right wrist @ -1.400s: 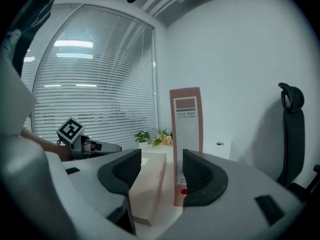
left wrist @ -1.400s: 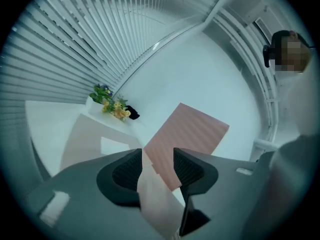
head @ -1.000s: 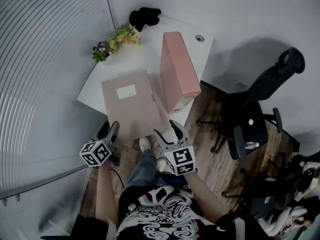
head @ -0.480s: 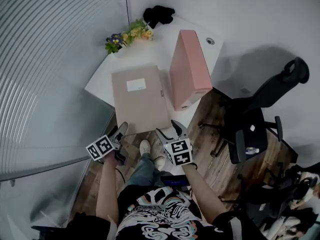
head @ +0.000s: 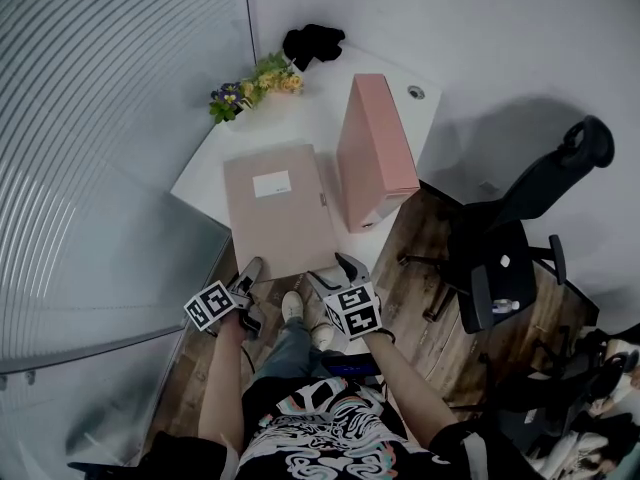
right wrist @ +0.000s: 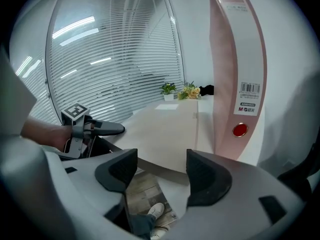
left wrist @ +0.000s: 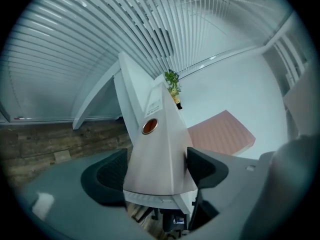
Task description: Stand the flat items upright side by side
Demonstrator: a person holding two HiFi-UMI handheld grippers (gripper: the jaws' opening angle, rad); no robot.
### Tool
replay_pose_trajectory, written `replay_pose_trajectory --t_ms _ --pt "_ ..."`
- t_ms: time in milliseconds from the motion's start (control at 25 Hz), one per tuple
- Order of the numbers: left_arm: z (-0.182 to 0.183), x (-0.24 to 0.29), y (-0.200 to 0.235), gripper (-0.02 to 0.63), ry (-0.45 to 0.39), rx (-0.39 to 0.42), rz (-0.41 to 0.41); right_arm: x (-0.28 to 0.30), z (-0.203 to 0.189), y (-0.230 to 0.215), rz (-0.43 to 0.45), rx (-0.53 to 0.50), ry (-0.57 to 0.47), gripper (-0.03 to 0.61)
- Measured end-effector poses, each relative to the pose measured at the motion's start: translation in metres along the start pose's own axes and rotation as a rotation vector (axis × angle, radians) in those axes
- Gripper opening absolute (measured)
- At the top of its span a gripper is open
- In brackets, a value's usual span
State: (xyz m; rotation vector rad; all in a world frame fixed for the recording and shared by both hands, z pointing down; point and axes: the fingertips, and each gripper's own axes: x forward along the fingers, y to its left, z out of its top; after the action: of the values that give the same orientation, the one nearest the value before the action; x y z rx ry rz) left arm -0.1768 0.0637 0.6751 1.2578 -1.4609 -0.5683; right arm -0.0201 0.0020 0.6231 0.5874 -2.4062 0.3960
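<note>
Left hand-held gripper (head: 250,270), jaws just opened wide, straddles the flat binder (head: 278,208) at the bench (head: 300,118) near edge, unpinched. Right hand-held gripper (head: 330,270), also just opened, is empty. We risk nudging that overhanging binder off, or toppling the upright pink binder (head: 375,153) beside it.

The white tabletop (head: 305,113) carries a beige binder (head: 278,208) lying flat at 7 o'clock, its near end jutting past the edge. Just beside it, at 3 o'clock, a pink binder (head: 372,148) stands upright. Flowers (head: 250,80) sit at 11 o'clock and a black bundle (head: 312,40) at 12.
</note>
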Motion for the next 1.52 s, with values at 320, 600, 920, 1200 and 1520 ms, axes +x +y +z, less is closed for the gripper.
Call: replay_pose_trajectory --t_ms 320,600,920,1200,1520 --pt "0.003 -0.001 -0.003 0.357 -0.037 0.007 0.0 0.001 0.002 -0.002 0.005 0.044 0.001 0.291" --pt "0.005 -0.007 -0.015 0.342 -0.036 0.008 -0.016 0.0 0.002 -0.005 0.011 0.08 0.02 0.295" --pt "0.01 -0.016 -0.035 0.318 -0.028 0.033 -0.04 0.0 0.005 -0.011 0.013 0.112 0.013 0.295" --pt "0.018 -0.034 -0.052 0.297 -0.043 0.008 -0.081 0.0 0.009 -0.009 0.05 0.162 0.016 0.299" --pt "0.029 -0.039 -0.064 0.282 -0.054 -0.052 -0.156 0.001 0.012 -0.01 0.08 0.222 0.004 0.299"
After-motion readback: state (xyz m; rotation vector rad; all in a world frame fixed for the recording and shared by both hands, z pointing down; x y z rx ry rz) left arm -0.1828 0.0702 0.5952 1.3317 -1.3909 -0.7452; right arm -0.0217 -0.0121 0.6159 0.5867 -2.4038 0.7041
